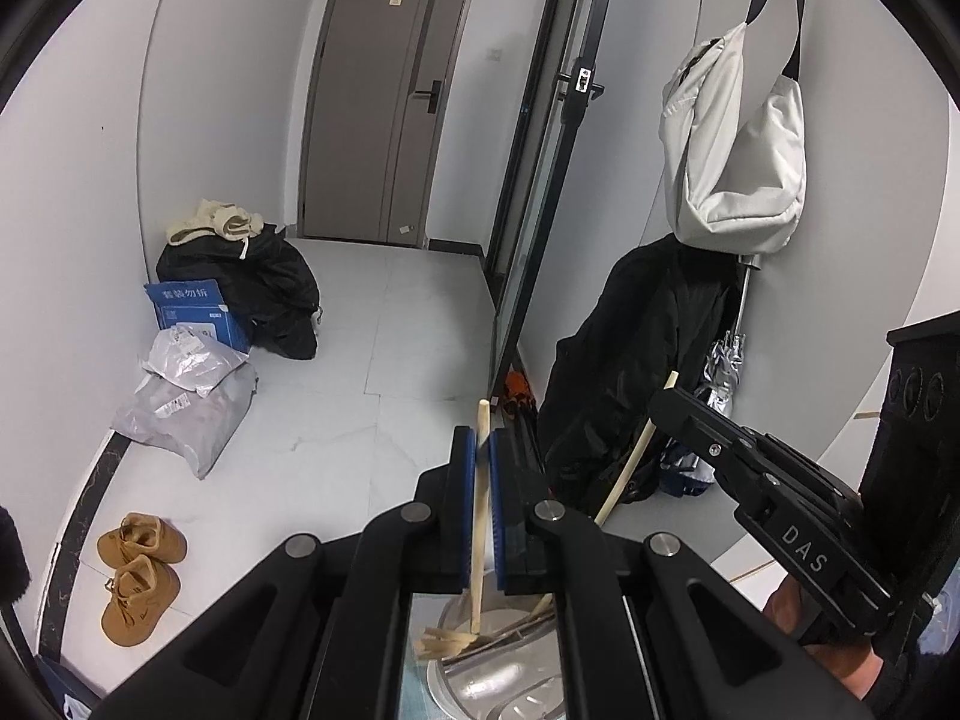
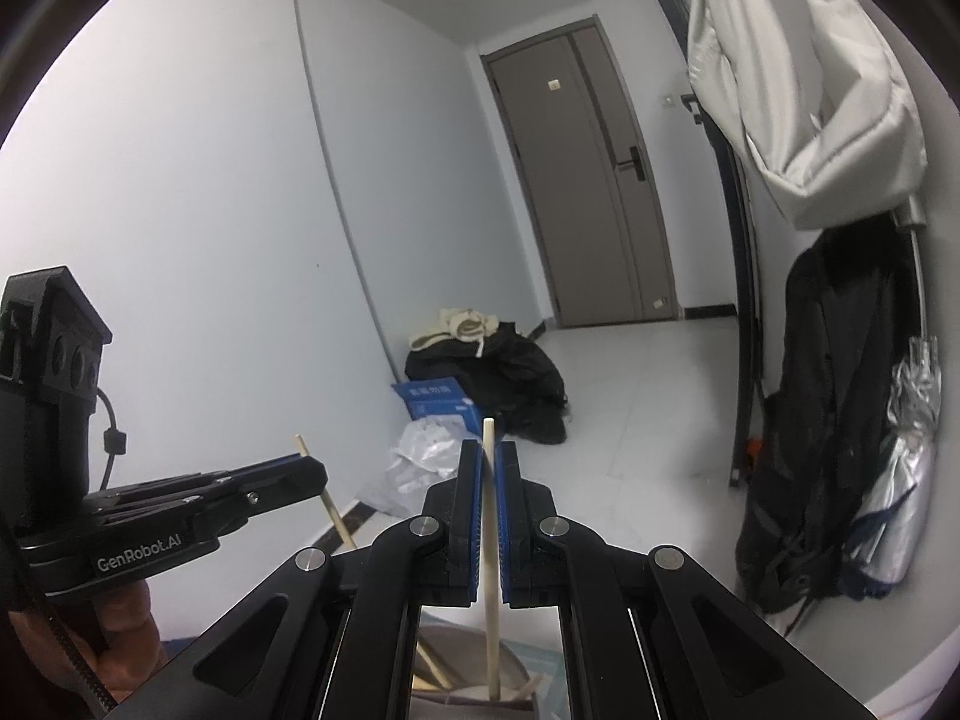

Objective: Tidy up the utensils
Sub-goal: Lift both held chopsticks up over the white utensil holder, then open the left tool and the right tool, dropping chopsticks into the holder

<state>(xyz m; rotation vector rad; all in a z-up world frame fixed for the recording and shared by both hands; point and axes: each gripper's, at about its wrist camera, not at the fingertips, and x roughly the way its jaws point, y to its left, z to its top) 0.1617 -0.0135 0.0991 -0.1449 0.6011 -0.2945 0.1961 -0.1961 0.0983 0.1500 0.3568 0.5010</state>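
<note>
White-tiled hallway floor (image 1: 360, 324), pale walls, grey door (image 1: 384, 96) at the far end.

- Far left corner: black clothing heap (image 1: 258, 294) topped with a cream garment, blue box (image 1: 192, 312), grey mail bags (image 1: 186, 414).
- Right wall: pale bag (image 1: 738, 162) hanging above a black coat (image 1: 624, 360) and a folded silver umbrella (image 2: 906, 480).
- Left gripper (image 1: 480, 450): blue pads clamped on a wooden chopstick (image 1: 478, 516) standing upright, its lower end down among other wooden utensils in a steel tray (image 1: 498, 678).
- Right gripper (image 2: 489, 462): jaws closed on a second chopstick (image 2: 491, 570), lower end reaching into a round container (image 2: 474, 660).
- Left view only: tan boots (image 1: 138, 570) on the near-left floor, glass door (image 1: 540, 198).
- Right view only: the hand (image 2: 114, 630) carrying the left gripper.
</note>
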